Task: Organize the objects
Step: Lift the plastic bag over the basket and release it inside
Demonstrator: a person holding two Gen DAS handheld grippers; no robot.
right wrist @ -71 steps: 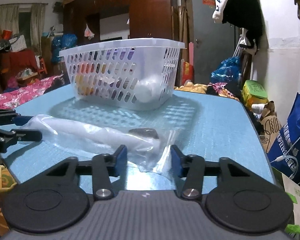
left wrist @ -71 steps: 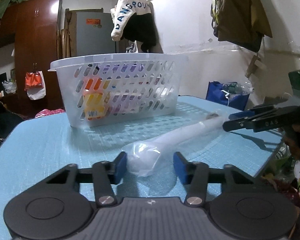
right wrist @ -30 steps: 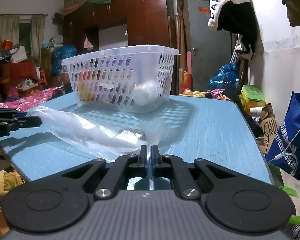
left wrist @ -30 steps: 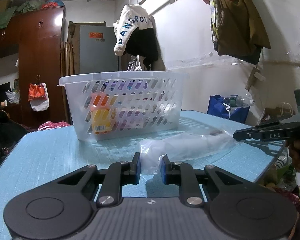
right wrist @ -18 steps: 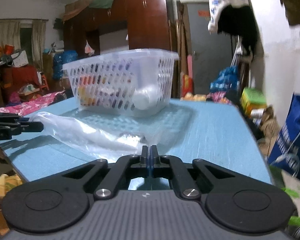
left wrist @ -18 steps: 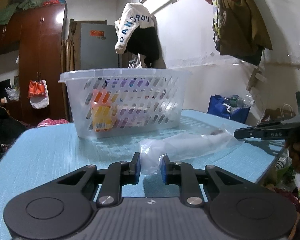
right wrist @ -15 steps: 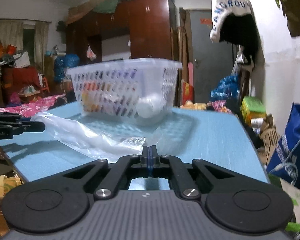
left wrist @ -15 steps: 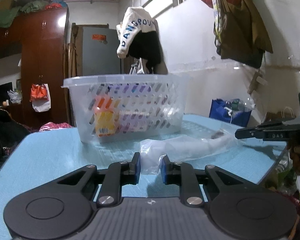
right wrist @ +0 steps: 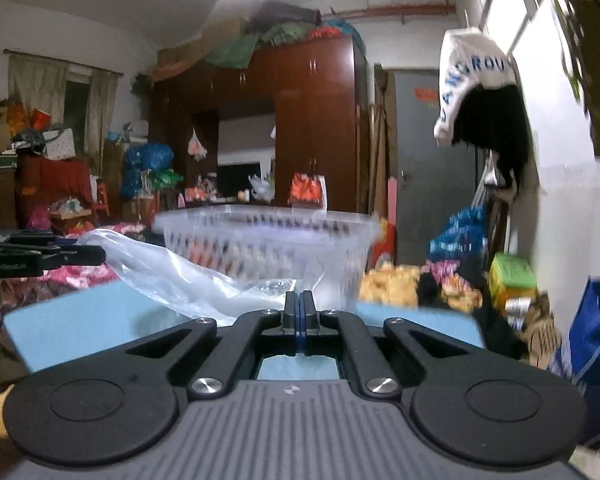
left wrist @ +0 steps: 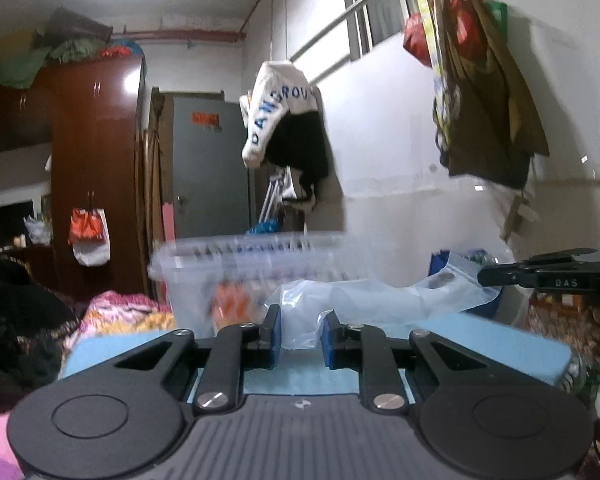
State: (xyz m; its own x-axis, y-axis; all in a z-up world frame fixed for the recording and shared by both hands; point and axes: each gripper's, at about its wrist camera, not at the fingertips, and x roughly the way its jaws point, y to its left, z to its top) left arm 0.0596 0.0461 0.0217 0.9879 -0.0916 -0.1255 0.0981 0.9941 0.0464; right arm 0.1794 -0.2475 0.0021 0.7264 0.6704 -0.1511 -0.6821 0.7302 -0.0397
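A clear plastic bag (left wrist: pixel 380 300) with a long pale item inside hangs stretched between my two grippers, lifted above the blue table (left wrist: pixel 500 344). My left gripper (left wrist: pixel 300 334) is shut on one bunched end of it. My right gripper (right wrist: pixel 299 312) is shut tight on the thin film at the bag's (right wrist: pixel 172 276) other end. Each gripper shows in the other's view: the right gripper (left wrist: pixel 496 276) at the right edge, the left gripper (right wrist: pixel 96 256) at the left edge. Behind the bag stands a white slotted basket (left wrist: pixel 240 264) (right wrist: pixel 268 240) holding colourful items.
The table (right wrist: pixel 80 316) ends close in front of both grippers. A blue bag (right wrist: pixel 596 328) and a green box (right wrist: pixel 514 276) sit on the floor to the right. Clothes (left wrist: pixel 284 120) hang on the white wall. A dark wardrobe (right wrist: pixel 312 120) stands behind.
Both grippers have risen together and taken the bag up off the table. The basket and table now sit lower in both views. Both grips are unchanged over the last second.
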